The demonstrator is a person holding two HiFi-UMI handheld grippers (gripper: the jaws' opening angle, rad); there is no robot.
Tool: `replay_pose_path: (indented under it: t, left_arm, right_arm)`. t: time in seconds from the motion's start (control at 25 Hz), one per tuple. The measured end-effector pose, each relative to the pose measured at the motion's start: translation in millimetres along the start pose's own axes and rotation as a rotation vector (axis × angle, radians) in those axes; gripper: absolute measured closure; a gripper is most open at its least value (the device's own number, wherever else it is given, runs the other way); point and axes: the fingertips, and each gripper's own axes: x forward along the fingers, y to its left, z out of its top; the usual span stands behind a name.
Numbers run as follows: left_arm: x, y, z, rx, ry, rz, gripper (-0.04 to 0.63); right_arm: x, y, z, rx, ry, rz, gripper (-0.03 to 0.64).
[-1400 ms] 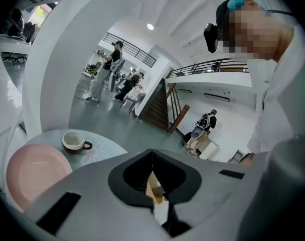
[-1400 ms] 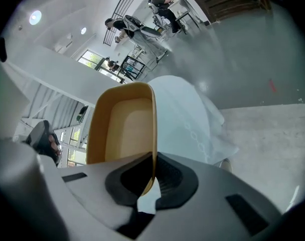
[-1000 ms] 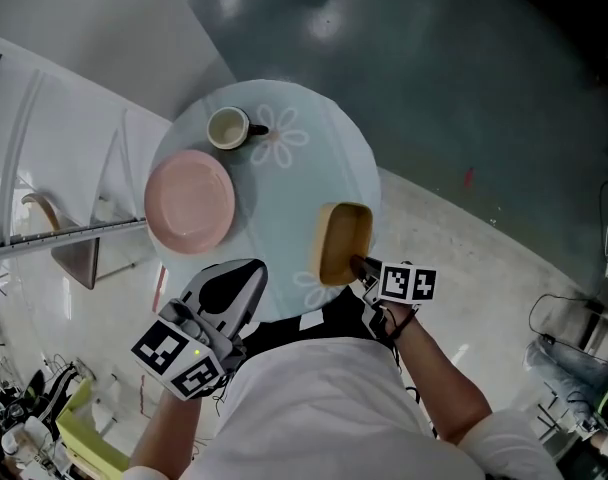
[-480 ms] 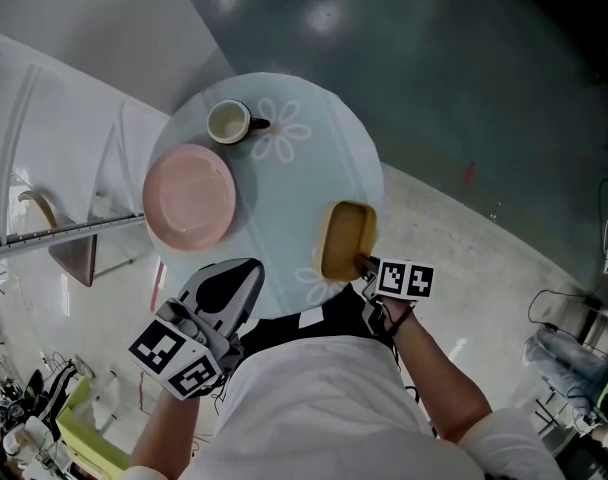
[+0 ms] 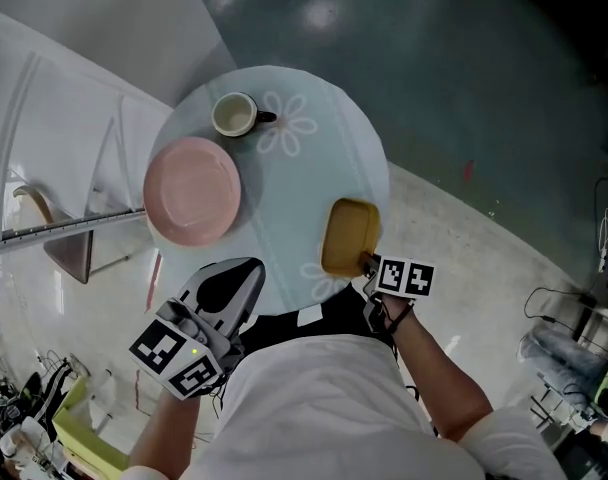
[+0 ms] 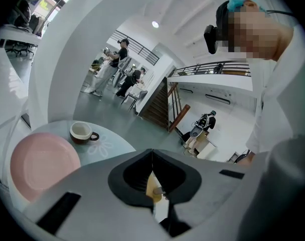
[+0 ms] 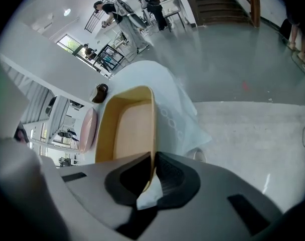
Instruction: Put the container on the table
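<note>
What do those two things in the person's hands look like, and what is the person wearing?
The left gripper and right gripper are light grey shells with black jaw pads tapering to a point. Each carries a white cube with black square markers. The person wears a white short-sleeved shirt.

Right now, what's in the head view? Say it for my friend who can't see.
Seen from above, the right hand-held gripper pinches the rim of a yellow container at the near right edge of a round pale-blue table. A pink plate and a cup sit on it; the left hand-held gripper is shut and empty.
</note>
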Motion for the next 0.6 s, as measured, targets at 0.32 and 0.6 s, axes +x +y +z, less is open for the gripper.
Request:
replay_pose_path:
  t: [0.32, 0.6]
  left_arm:
    - [-19.9, 16.2, -4.5, -0.021, -0.032, 0.002, 0.574]
    - [-35.2, 26.4, -5.4, -0.028, -0.052, 0.006, 0.574]
  right_arm:
    - [3.9, 7.1, -6.4, -0.002, -0.013, -0.041, 0.591]
    - [5.4, 12.8, -6.4, 0.018, -0.039, -0.048, 0.577]
